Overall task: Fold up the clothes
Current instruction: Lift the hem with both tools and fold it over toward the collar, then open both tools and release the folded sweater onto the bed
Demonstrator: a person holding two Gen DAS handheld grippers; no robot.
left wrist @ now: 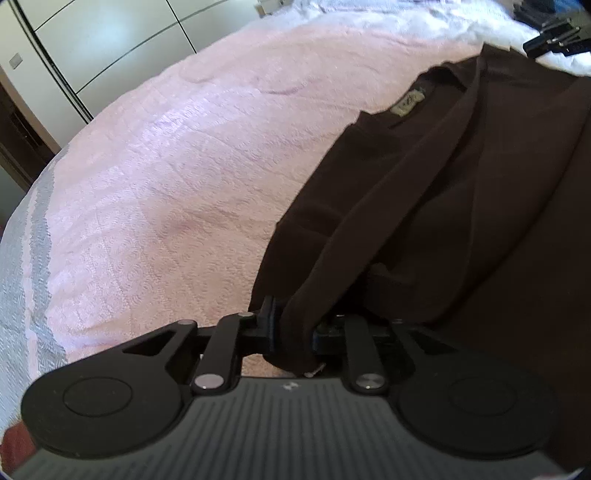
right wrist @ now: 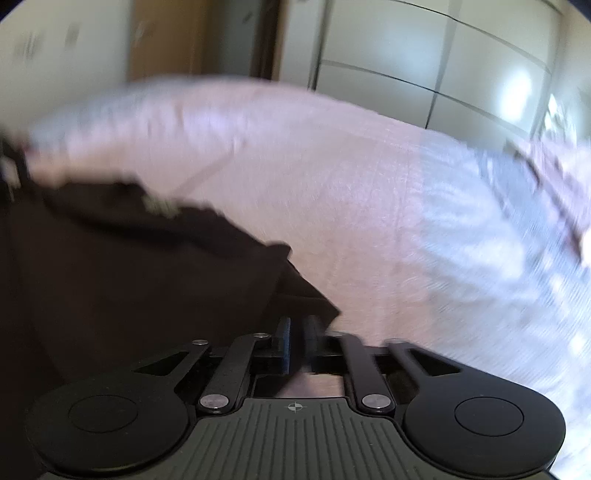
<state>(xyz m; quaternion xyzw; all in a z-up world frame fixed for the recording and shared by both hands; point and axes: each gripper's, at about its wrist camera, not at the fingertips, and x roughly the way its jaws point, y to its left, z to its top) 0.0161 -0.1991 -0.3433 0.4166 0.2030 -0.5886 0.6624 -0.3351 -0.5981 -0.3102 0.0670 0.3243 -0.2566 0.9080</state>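
- Landmark = bed w/ pink quilted cover [left wrist: 155,177]; everything below placed rel. to it.
- Dark brown shirt [left wrist: 461,192] lies on the cover, toward one side of the bed; neck opening w/ a pale label [left wrist: 408,102] faces the far part of the bed.
- A long fold of the shirt runs from the collar area down to the left gripper [left wrist: 295,328].
- Left gripper: clenched on a bunched edge of the shirt, cloth pinched betw. both fingers, just above the cover.
- Right gripper [right wrist: 297,328]: narrow gap betw. fingers, nothing pinched as far as visible; a shirt corner sits just ahead of the tips, can't tell if touching. View is motion-blurred.
- White wardrobe doors [left wrist: 103,40] stand past the bed's far edge.
- Black objects [left wrist: 557,35] lie on the bed beyond the shirt's collar end, too blurred to ID.
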